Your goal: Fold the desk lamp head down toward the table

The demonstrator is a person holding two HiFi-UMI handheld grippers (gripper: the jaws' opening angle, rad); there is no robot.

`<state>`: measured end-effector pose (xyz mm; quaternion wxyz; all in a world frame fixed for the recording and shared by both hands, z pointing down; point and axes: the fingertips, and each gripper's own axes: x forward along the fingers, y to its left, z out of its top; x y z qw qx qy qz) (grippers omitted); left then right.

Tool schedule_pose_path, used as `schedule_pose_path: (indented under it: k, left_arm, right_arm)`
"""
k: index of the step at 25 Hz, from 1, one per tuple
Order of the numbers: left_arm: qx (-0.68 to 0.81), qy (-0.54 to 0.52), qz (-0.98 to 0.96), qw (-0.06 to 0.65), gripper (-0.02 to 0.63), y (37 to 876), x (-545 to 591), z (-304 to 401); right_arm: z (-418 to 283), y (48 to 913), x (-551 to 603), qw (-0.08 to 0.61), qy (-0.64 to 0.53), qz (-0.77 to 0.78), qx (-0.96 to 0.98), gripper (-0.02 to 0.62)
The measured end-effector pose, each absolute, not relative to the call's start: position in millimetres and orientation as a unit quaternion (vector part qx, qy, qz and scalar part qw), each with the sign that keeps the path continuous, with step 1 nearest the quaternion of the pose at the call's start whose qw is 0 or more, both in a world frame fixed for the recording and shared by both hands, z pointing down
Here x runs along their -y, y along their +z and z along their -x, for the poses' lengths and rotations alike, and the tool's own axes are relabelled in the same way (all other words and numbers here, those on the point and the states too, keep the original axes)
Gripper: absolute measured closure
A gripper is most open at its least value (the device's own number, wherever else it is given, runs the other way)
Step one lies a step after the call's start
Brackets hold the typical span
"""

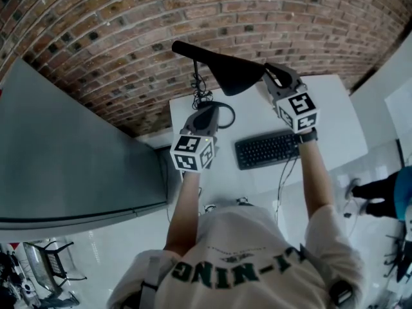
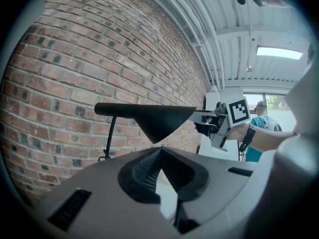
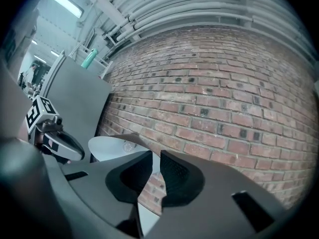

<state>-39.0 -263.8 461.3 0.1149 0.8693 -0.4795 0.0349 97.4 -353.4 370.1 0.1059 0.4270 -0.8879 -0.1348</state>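
A black desk lamp head [image 1: 219, 66] stands level above the white table [image 1: 328, 108], on a thin pole [image 1: 196, 77]. My right gripper [image 1: 265, 74] is shut on the right rim of the shade. The left gripper view shows that grip [image 2: 202, 117] on the tip of the lamp head [image 2: 154, 118]. The shade's white inside [image 3: 114, 146] runs into my right gripper [image 3: 154, 161]. My left gripper [image 1: 207, 111] sits low at the lamp's black ring base [image 1: 225, 113]. Its jaws [image 2: 159, 156] are closed, with a thin dark strip low in the gap.
A black keyboard [image 1: 267, 150] lies on the table in front of the lamp. A brick wall [image 1: 129, 37] rises just behind it. A tall grey cabinet [image 1: 71, 153] stands to the left. A person's leg and shoe [image 1: 370, 190] show at the right.
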Motion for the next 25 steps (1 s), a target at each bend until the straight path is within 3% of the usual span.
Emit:
schedule_pose_path:
  k: [25]
  left_arm:
    - [0.483, 0.024, -0.867, 0.119, 0.606, 465.4, 263.5, 47.0]
  right_arm:
    - [-99.4, 477.0, 356.3, 0.154, -0.051, -0.424, 0.891, 0.549]
